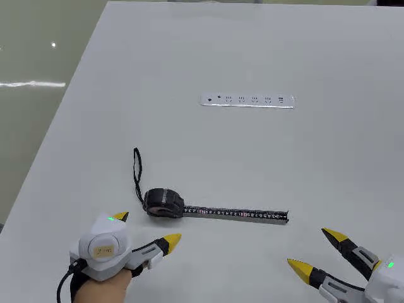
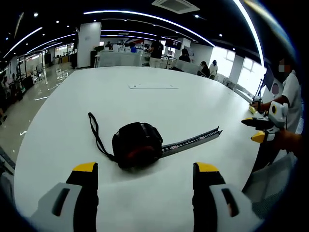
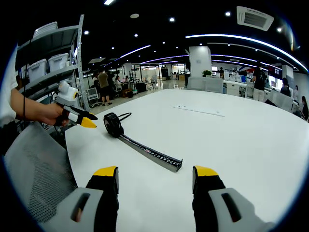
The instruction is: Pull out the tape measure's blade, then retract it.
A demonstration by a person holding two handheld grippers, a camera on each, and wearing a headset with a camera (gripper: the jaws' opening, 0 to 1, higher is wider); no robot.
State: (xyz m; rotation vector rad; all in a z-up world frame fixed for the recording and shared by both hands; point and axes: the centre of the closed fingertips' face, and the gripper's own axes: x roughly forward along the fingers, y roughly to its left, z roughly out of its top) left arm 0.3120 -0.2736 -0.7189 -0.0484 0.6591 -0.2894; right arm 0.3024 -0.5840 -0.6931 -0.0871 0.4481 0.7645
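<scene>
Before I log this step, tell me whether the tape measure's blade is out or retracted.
Out. The blade lies stretched flat along the table beyond the tape measure's case.

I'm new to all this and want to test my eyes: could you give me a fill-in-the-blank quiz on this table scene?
The tape measure has its blade ____ along the white table. The left gripper and right gripper both have their jaws ____. The tape measure's strap is coloured ____.
Missing words: pulled out; open; black.
</scene>
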